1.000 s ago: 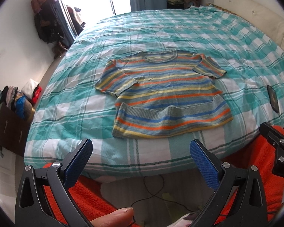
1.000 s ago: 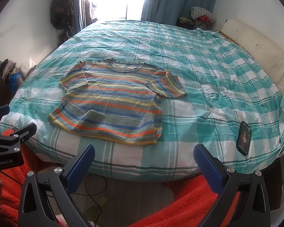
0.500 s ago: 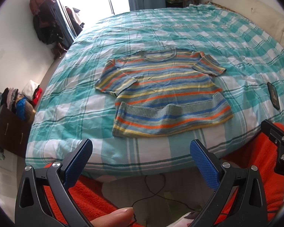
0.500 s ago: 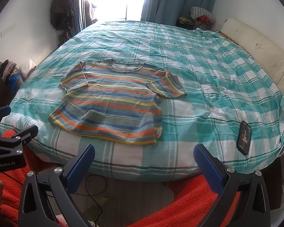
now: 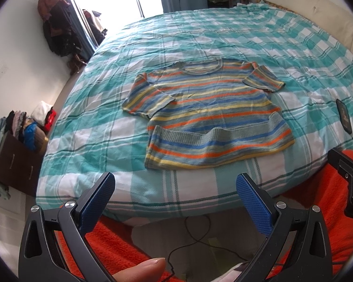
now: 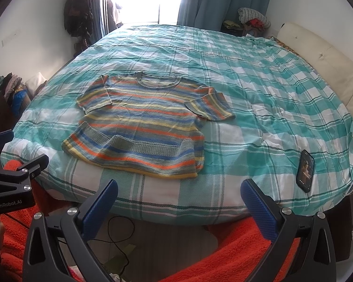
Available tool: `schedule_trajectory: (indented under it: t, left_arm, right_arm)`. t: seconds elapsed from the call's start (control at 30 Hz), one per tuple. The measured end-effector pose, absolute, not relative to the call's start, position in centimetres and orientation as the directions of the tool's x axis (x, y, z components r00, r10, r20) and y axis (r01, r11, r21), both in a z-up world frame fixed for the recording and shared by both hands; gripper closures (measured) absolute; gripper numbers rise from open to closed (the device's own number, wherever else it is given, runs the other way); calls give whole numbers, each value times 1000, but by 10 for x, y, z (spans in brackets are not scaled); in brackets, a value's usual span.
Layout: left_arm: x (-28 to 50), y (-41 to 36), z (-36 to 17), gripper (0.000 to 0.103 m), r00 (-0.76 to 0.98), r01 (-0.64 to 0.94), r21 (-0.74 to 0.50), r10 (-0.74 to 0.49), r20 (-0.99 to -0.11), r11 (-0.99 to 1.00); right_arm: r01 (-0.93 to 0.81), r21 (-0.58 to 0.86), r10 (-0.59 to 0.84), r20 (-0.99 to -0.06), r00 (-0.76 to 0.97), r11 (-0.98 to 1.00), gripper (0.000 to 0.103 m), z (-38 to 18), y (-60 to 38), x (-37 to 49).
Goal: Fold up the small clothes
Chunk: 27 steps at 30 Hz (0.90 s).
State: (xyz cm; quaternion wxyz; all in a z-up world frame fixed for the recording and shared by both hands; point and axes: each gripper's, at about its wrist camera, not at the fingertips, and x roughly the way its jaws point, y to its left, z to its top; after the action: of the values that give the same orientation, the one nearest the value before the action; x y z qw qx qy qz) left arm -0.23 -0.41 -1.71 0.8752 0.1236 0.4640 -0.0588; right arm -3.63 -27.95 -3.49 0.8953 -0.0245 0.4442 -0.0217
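Both tools had edged slightly nearer the bed (image 5: pixel 200 35). The left tool (image 5: pixel 175 186) and right tool (image 6: pixel 178 193) gaped wide, empty. The striped sweater (image 6: pixel 141 127) lay flat near the bed's near edge, hem apparently turned up; a phone (image 6: pixel 306 170) sat well right.

Left gripper (image 5: pixel 175 203) and right gripper (image 6: pixel 178 205) held level side by side, fingers spread wide, empty; fingertip (image 5: pixel 141 269) visible beneath left gripper.
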Motion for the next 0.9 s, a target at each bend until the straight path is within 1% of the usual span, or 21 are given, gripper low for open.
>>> schedule_trajectory:
  t: [0.17, 0.27, 0.37, 0.47, 0.57, 0.6, 0.63, 0.67, 0.7, 0.77, 0.83, 0.87, 0.9]
  left_arm:
    - [-3, -4, -18, 0, 564, 217, 162, 11, -826, 963]
    - [5, 4, -24, 0, 569, 188, 173, 36, -822, 967]
    - [31, 33, -41, 0, 534, 152, 153, 49, -844, 976]
    - [64, 57, -60, 1, 488, 199, 86, -23, -872, 976]
    - [98, 61, -87, 2, 438, 274, 65, -65, -897, 959]
    - [106, 62, -93, 2, 431, 291, 60, -75, -899, 955]
    - [116, 59, -102, 3, 419, 311, 57, -83, -904, 949]
    - [123, 56, -108, 7, 409, 322, 55, -86, -908, 945]
    - [133, 52, -116, 15, 392, 342, 42, -102, -914, 939]
    - [147, 44, -128, 19, 359, 378, 27, -120, -926, 925]
    - [159, 35, -143, 24, 337, 404, 52, -96, -937, 913]
    - [163, 31, -150, 34, 325, 417, 64, -83, -942, 907]
    - [165, 29, -154, 55, 315, 424, 66, -79, -946, 903]
  right_arm:
    - [17, -50, -50, -793, 607, 999, 0, -35, -281, -36]
    - [10, 6, -2, -777, 629, 1000, 0, -36, -296, -33]
    - [9, 58, 38, -748, 662, 998, 0, -43, -327, -25]
    - [-22, 91, 84, -750, 657, 996, 0, -61, -353, -8]
    - [-87, 165, 184, -772, 609, 982, 1, -87, -366, 17]
    - [-103, 186, 210, -779, 590, 977, 2, -95, -367, 26]
    - [-128, 213, 248, -789, 562, 969, 8, -106, -367, 40]
    - [-143, 238, 277, -793, 542, 961, 15, -115, -367, 50]
    - [-153, 261, 302, -801, 518, 953, 18, -124, -366, 60]
    - [-157, 298, 337, -824, 456, 941, 28, -146, -365, 86]
    - [-153, 332, 366, -844, 393, 931, 33, -170, -362, 110]
    - [-148, 348, 378, -850, 366, 926, 40, -179, -361, 118]
    - [-142, 362, 389, -856, 340, 921, 47, -188, -360, 125]
